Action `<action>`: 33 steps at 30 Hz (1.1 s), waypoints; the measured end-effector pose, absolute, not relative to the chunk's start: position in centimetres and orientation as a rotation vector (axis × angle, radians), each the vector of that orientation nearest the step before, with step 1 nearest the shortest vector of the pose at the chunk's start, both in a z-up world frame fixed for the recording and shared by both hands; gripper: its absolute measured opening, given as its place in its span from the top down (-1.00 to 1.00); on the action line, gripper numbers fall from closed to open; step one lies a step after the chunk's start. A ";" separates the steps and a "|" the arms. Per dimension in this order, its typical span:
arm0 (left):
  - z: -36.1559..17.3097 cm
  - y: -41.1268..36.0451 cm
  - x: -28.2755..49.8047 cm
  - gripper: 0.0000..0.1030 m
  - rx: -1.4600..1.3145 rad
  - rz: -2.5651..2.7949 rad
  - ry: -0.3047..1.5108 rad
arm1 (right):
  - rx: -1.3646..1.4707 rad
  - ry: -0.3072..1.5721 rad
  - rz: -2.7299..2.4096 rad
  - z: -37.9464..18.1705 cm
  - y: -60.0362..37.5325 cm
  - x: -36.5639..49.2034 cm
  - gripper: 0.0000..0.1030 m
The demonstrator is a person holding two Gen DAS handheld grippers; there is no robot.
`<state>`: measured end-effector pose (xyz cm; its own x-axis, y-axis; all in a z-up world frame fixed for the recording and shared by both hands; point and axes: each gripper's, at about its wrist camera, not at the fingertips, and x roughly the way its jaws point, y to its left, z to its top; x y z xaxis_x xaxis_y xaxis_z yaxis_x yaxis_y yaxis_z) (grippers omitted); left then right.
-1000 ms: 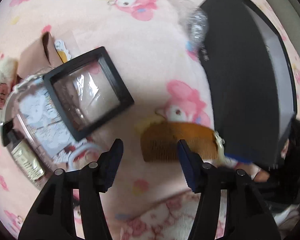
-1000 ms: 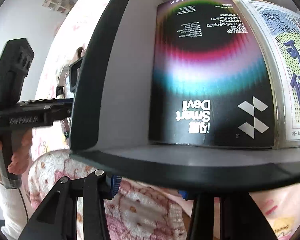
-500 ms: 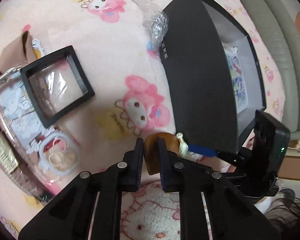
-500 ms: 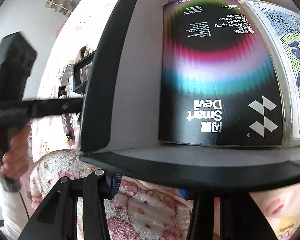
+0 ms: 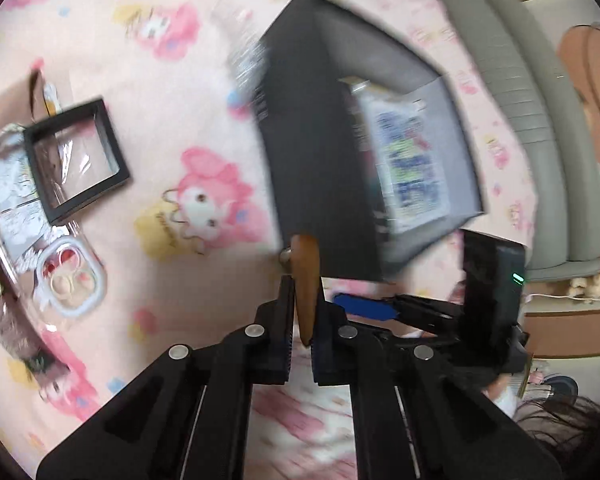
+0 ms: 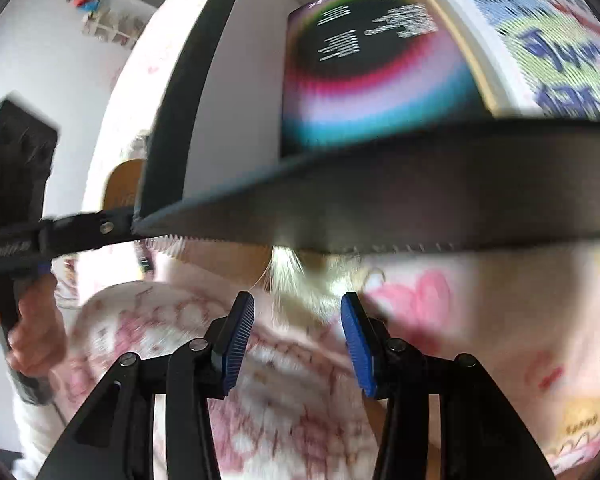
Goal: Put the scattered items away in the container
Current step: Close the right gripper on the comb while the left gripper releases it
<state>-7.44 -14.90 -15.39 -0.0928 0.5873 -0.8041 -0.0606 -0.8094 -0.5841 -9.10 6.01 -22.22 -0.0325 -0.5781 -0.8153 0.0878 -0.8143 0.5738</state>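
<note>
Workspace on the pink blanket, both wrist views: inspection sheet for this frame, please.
Surface: pink cartoon-print blanket.
Job's things: amber wooden comb clamped edge-on; open black rectangular box already holds a black rainbow-print package and a white printed booklet.
Clutter: black square frame with clear film, white ring-shaped case, clear printed pouch, all outside the box.
Grippers: left gripper shut on the comb; right gripper open, empty, below the box rim.
Cables: white cable, far right.
Surroundings: grey padded headboard.
</note>
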 end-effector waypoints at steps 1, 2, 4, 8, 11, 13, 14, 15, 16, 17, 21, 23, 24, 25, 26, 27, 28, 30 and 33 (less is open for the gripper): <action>-14.5 -14.5 -7.0 0.91 -1.703 1.953 -0.609 | 1.769 -0.548 -1.874 -21.9 6.5 -8.9 0.20; -13.1 -14.0 -6.9 0.91 -1.660 1.951 -0.640 | 1.751 -0.569 -1.861 -21.4 6.8 -8.8 0.20; -11.2 -13.9 -7.5 0.91 -1.583 1.980 -0.666 | 1.710 -0.606 -1.855 -20.1 7.7 -8.6 0.17; -6.5 -12.5 -7.5 0.90 -1.448 2.006 -0.725 | 1.589 -0.649 -1.856 -16.6 9.4 -8.5 0.04; -4.5 -9.3 -9.0 0.90 -1.371 2.028 -0.743 | 1.478 -0.704 -1.829 -14.7 10.7 -8.9 -0.24; -2.9 -8.0 -8.6 0.90 -1.340 2.029 -0.749 | 1.435 -0.773 -1.802 -14.6 13.9 -9.7 -0.24; -2.7 -7.4 -9.1 0.90 -1.331 2.018 -0.756 | 1.426 -0.816 -1.790 -14.5 14.7 -10.3 -0.24; -2.9 -6.2 -10.0 0.91 -1.320 2.003 -0.758 | 1.412 -0.863 -1.779 -14.8 14.7 -12.8 -0.24; -3.2 -5.3 -10.8 0.91 -1.317 1.989 -0.768 | 1.390 -0.906 -1.766 -14.3 14.2 -14.6 -0.24; -3.5 -4.2 -11.8 0.91 -1.316 1.975 -0.773 | 1.375 -0.923 -1.763 -13.3 15.3 -13.7 -0.19; -4.9 -1.1 -15.5 0.91 -1.286 1.940 -0.813 | 1.361 -0.937 -1.797 -10.8 19.0 -15.0 0.13; -5.9 0.2 -17.4 0.91 -1.280 1.920 -0.848 | 1.368 -0.929 -1.844 -10.6 20.6 -16.8 0.15; -6.9 0.9 -18.8 0.91 -1.286 1.903 -0.880 | 1.374 -0.922 -1.865 -10.8 21.2 -17.8 0.16; -7.6 1.3 -19.7 0.91 -1.291 1.883 -0.913 | 1.389 -0.913 -1.893 -11.0 21.9 -19.2 0.16; -8.6 1.7 -20.9 0.91 -1.299 1.849 -0.962 | 1.407 -0.905 -1.914 -10.9 22.5 -20.3 0.17; -10.1 2.2 -22.1 0.91 -1.317 1.812 -1.014 | 1.427 -0.894 -1.937 -10.7 23.3 -21.2 0.17; -11.4 2.5 -23.0 0.91 -1.340 1.786 -1.055 | 1.444 -0.886 -1.968 -10.7 24.0 -22.3 0.17; -13.5 3.1 -24.1 0.91 -1.391 1.760 -1.099 | 1.485 -0.854 -2.015 -11.0 25.1 -23.9 0.17; -15.9 3.9 -24.6 0.91 -1.487 1.777 -1.058 | 1.584 -0.753 -2.079 -12.9 24.8 -25.7 0.20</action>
